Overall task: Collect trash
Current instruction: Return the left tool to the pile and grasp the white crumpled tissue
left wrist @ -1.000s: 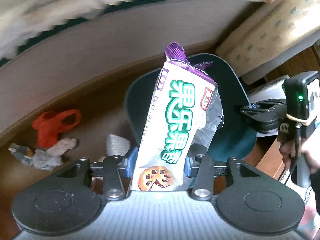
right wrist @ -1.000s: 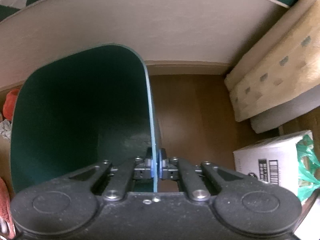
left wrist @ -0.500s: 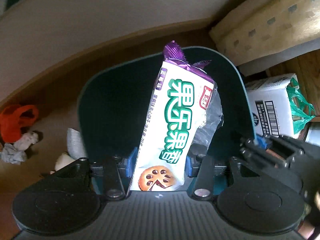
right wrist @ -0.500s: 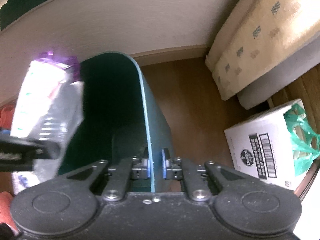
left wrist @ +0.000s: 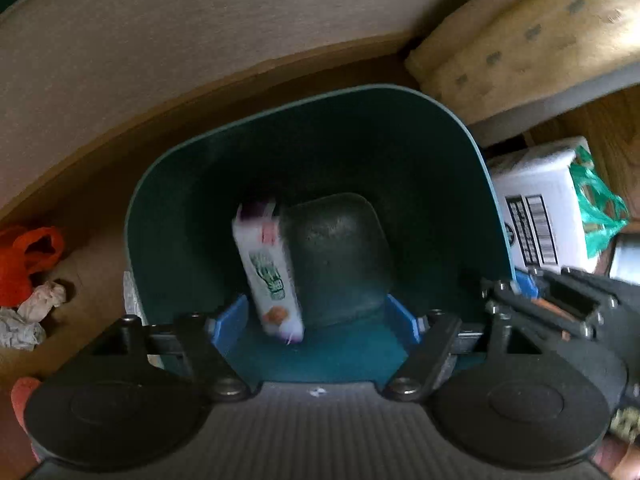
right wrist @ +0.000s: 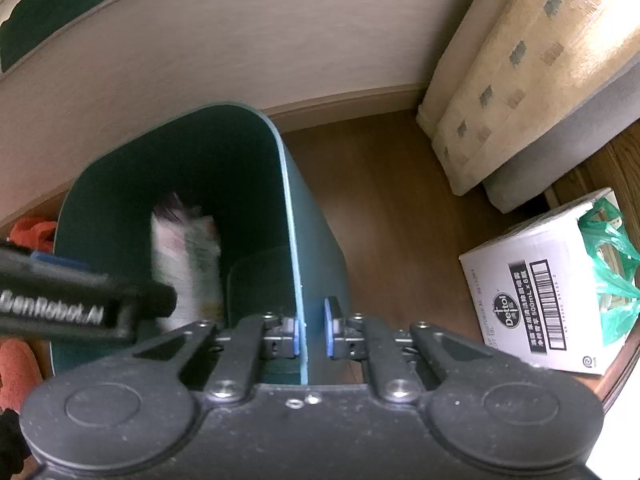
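A dark green waste bin (left wrist: 192, 184) stands on the wood floor by the wall. A white and purple snack wrapper (left wrist: 270, 272), blurred, is loose inside it, also seen as the wrapper (right wrist: 184, 264) from the right wrist. My left gripper (left wrist: 316, 322) hangs over the bin's mouth; its jaws are opening, and the wrapper lies below and clear of the blue pads (left wrist: 230, 320). My right gripper (right wrist: 312, 334) straddles the bin's right rim (right wrist: 294, 248). Its left pad is at the wall and its right pad stands a small gap off. One left finger (right wrist: 120, 300) crosses that view.
On the floor left of the bin lie a red plastic bag (left wrist: 32, 256) and crumpled tissues (left wrist: 36, 308). To its right stand a white carton (right wrist: 540, 292) with a green bag (right wrist: 608, 264) and a patterned mattress edge (right wrist: 520, 80). A wall runs behind.
The left gripper came over the bin, its jaws spread and the wrapper dropped out into the bin. The right jaws eased apart a little on the rim.
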The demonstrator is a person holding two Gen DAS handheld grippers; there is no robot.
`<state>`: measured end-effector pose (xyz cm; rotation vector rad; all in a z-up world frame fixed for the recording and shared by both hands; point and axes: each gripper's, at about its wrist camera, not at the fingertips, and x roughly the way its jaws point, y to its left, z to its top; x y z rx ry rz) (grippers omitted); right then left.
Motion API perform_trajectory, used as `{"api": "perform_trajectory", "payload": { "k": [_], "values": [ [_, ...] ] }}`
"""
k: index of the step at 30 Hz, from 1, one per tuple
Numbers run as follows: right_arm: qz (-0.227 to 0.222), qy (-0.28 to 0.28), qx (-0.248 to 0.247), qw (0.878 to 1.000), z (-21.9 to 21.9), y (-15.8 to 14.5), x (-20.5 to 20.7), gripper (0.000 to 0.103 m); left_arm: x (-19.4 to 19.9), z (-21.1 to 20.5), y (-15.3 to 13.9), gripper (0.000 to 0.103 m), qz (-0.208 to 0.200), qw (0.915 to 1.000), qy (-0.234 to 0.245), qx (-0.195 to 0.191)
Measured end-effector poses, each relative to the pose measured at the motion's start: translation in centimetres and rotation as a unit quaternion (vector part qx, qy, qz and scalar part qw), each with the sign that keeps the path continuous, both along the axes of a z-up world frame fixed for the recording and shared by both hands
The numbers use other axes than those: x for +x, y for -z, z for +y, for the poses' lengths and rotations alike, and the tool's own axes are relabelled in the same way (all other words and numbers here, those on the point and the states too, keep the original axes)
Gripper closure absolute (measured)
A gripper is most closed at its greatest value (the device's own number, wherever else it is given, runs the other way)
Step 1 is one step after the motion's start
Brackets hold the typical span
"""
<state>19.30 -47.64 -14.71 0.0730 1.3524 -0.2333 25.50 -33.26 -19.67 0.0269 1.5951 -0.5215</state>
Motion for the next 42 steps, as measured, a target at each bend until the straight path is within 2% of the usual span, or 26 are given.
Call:
{"api": "perform_trajectory", "payload": {
  "k": [3, 6, 9, 12, 16, 19, 22, 26, 30, 35, 39, 42],
  "values": [
    [0.001, -0.002, -0.001, 1.000, 0.2, -0.2, 0.2, 0.092, -0.4, 1.1, -0.3, 0.028, -0.005, 0.9995, 0.011, -0.028],
    [0.002, -0.002, -0.003, 1.000, 0.1, -0.2, 0.3, 0.092, -1.4, 3.4, -2.5, 0.028, -0.043, 0.9977, 0.027, -0.045],
    [0.001, -0.001, -0.004, 1.000, 0.1, -0.3, 0.3, 0.092, -2.1, 6.9, -4.2, 0.028, -0.064, 0.9964, 0.007, -0.056],
    [-0.001, 0.011, -0.006, 1.000, -0.2, -0.3, 0.6, 0.092, -2.1, 11.1, -4.9, 0.028, -0.068, 0.9962, -0.028, -0.046],
    [-0.001, 0.014, -0.007, 1.000, -0.1, -0.7, 2.1, 0.092, -2.1, 16.8, -2.7, 0.028, -0.063, 0.9953, -0.074, -0.005],
    [0.007, -0.028, -0.012, 1.000, 0.6, -0.9, 3.5, 0.093, -2.2, 20.1, 0.5, 0.028, -0.047, 0.9931, -0.105, 0.021],
    [0.021, -0.071, -0.027, 0.997, 0.9, -0.7, 4.1, 0.095, -2.5, 21.9, 3.9, 0.028, -0.046, 0.9919, -0.107, 0.051],
    [0.042, -0.109, -0.032, 0.993, 1.4, -0.5, 3.9, 0.095, -2.9, 23.6, 7.7, 0.028, -0.022, 0.9928, -0.107, 0.051],
    [0.063, -0.109, -0.024, 0.992, 1.2, 0.0, 3.1, 0.095, -3.2, 22.8, 11.7, 0.028, 0.005, 0.9960, -0.076, 0.046],
    [0.076, -0.095, -0.013, 0.992, 0.3, 0.5, 2.5, 0.095, -4.2, 21.3, 17.0, 0.028, 0.017, 0.9982, -0.001, 0.058],
    [0.082, -0.091, -0.012, 0.992, -0.1, 0.9, 2.4, 0.095, -6.0, 19.5, 21.2, 0.028, 0.015, 0.9902, 0.107, 0.088],
    [0.090, -0.084, -0.010, 0.992, -0.5, 1.2, 2.4, 0.096, -7.1, 18.8, 23.6, 0.028, 0.014, 0.9834, 0.150, 0.101]
  ]
}}
